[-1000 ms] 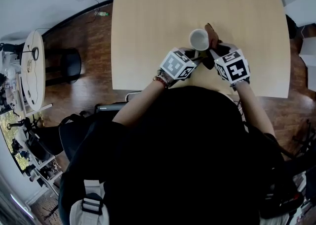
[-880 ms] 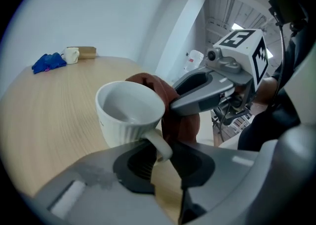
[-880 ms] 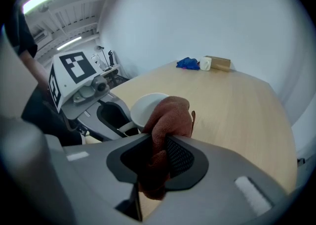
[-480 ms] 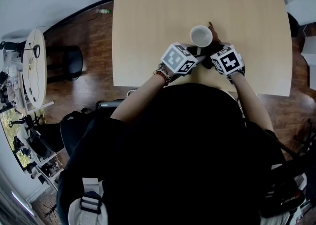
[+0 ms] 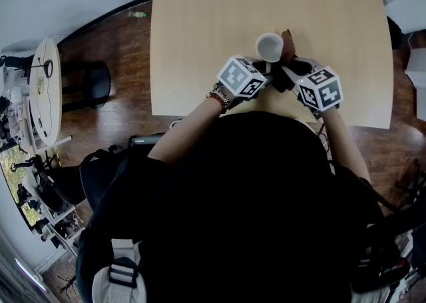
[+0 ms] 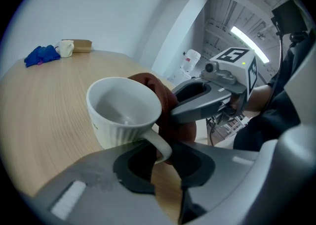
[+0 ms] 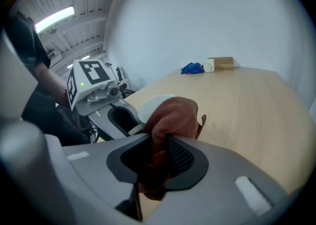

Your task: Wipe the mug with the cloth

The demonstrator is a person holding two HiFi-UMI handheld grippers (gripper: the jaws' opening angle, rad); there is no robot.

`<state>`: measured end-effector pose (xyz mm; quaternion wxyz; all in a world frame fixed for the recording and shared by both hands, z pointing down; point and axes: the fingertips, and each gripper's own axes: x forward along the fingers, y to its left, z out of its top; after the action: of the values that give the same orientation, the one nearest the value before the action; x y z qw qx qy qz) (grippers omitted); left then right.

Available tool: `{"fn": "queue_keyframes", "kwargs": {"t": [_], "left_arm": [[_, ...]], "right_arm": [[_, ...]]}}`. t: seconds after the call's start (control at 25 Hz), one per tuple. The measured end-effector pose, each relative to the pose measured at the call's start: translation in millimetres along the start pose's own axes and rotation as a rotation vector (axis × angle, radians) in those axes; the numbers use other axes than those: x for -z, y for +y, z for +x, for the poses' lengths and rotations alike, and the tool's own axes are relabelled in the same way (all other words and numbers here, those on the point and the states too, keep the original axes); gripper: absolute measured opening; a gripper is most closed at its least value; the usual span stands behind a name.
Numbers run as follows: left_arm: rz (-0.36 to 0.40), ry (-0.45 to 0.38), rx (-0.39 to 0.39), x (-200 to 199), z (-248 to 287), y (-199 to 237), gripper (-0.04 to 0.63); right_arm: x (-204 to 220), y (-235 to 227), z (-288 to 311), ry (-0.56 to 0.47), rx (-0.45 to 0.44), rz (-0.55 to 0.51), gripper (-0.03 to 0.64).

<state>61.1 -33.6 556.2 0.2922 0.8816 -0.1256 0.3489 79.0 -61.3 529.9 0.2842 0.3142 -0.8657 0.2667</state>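
At a pale wooden table (image 5: 219, 22), the person's left gripper (image 6: 158, 157) is clamped on the handle of a white mug (image 6: 123, 112), held mouth-up near the table's near edge. The right gripper (image 7: 155, 162) pinches a bunched rust-brown cloth (image 7: 170, 115) between its jaws. The cloth is pressed against the mug's right side.

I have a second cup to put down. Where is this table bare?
The table is bare across its whole left half and beyond the mug toward the far end. It is crowded near the front edge, where the left claw holds the mug and the right claw holds the cloth beside it.
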Motion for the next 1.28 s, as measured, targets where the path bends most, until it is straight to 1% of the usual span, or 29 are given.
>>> {"fn": "queue_keyframes", "kwargs": {"t": [0.12, 0.32, 0.52, 0.68, 0.76, 0.88, 0.96, 1.12, 1.28], "left_arm": [[-0.003, 0.008, -0.001, 2.2, 1.0, 1.1, 0.083], [0.004, 0.005, -0.002, -3.0, -2.8, -0.2, 0.083], [0.003, 0.015, -0.002, -1.9, -3.4, 1.0, 0.083], [0.017, 0.024, -0.003, -3.4, -3.5, 0.4, 0.082], [0.02, 0.038, -0.001, -1.1, -5.0, 1.7, 0.083], [0.037, 0.066, -0.003, 1.2, -7.2, 2.7, 0.083], [0.045, 0.076, -0.023, 2.8, -8.4, 5.8, 0.083], [0.042, 0.071, -0.086, 5.9, -11.9, 11.9, 0.081], [0.049, 0.061, -0.165, 10.0, -14.3, 16.9, 0.079]], "right_arm": [[0.4, 6.0, 1.1, 0.009, 0.002, -0.036, 0.081], [7.5, 3.1, 12.4, 0.035, 0.01, -0.042, 0.081], [22.6, -4.5, 28.8, 0.097, 0.039, -0.091, 0.081], [32.2, -12.1, 37.4, 0.132, 0.049, -0.108, 0.081], [30.8, -12.3, 35.7, 0.132, 0.047, -0.118, 0.081], [23.9, -17.9, 29.7, 0.102, 0.061, -0.129, 0.081], [15.7, -24.6, 23.7, 0.08, 0.072, -0.133, 0.081], [-5.8, -38.2, 12.7, 0.037, 0.087, -0.154, 0.081], [-27.3, -51.7, 5.2, 0.014, 0.102, -0.207, 0.081]]}}
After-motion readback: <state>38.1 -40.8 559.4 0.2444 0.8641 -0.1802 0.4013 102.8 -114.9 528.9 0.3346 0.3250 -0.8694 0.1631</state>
